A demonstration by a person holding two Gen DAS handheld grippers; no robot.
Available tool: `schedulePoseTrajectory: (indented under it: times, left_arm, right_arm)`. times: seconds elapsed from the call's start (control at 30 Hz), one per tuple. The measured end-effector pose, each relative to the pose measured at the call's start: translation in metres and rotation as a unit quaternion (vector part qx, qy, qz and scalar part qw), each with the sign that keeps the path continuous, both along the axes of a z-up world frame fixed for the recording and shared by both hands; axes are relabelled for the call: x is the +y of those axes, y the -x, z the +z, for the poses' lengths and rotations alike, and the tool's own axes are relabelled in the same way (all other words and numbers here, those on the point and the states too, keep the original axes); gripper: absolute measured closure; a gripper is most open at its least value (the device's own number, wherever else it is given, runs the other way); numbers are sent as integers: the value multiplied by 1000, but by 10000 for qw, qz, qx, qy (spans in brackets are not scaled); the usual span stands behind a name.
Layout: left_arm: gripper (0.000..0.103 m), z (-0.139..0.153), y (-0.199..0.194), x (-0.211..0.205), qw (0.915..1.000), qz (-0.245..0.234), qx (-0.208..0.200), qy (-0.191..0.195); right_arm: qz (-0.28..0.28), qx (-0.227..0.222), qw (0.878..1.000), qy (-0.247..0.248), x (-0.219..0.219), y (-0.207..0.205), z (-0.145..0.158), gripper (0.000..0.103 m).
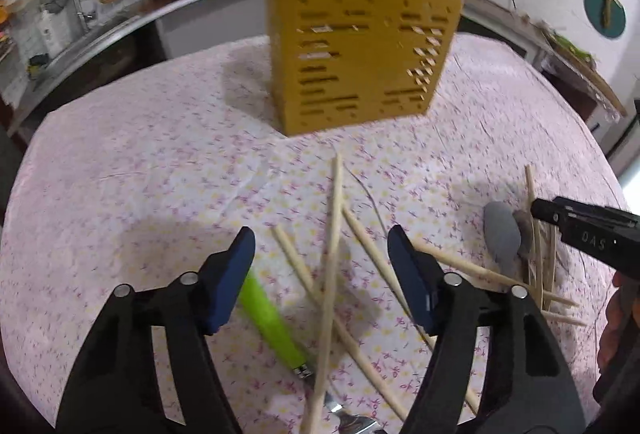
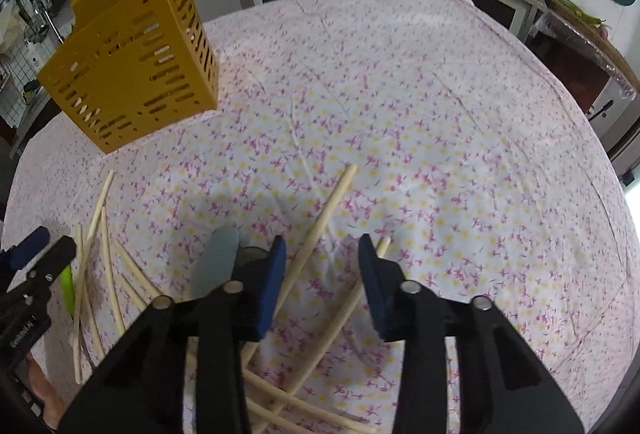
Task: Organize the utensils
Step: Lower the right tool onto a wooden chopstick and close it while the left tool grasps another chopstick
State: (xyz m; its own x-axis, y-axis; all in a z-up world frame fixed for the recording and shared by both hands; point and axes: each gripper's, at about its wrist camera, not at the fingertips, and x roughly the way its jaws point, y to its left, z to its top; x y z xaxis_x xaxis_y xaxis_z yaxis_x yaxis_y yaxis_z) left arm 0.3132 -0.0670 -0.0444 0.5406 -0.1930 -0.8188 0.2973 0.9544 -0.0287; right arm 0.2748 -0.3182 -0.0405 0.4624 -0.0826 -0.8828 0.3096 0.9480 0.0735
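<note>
Room: a home kitchen, with a floral cloth spread over the tabletop and a stove counter behind it.
Step in hand: the pick-up stage of tidying, as I read it; both grippers hung low over the scattered pile, nothing gripped yet.
Left gripper: partly open, pads apart and touching nothing, with pale chopsticks crossing on the cloth between its fingers.
Green-handled utensil: lay just by the left finger, its metal end running under the chopsticks; whether spoon or fork I could not tell.
Right gripper: narrower but not closed, with one long chopstick slanting up through the gap, pads not pressing it as far as I could see.
Grey spoon: lay flat just left of the right gripper, bowl showing.
Holder: a yellow slotted utensil caddy stood upright on the far part of the tabletop, well apart from the pile.
Next move, by my guess: close squarely on one stick, since the thin, round, crossed sticks could roll or drag their neighbours, then carry it to the caddy.
</note>
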Motion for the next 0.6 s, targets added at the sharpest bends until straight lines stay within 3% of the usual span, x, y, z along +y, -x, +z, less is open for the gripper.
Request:
schedulePoseTrajectory:
  times: [0.23, 0.47, 0.6]
  left_arm:
    - [66, -19, -12, -10, 9991, -183, 374, -127]
    - [77, -32, -26, -15, 9980, -124, 578, -220]
    - [96, -32, -32, -15, 9976, -17, 668, -199]
  right_arm:
    - [-3, 328, 9995, -21, 3, -11, -6, 79]
    - [40, 453, 9990, -51, 0, -20, -11, 83]
    - [98, 403, 9990, -146, -6, -22, -11, 90]
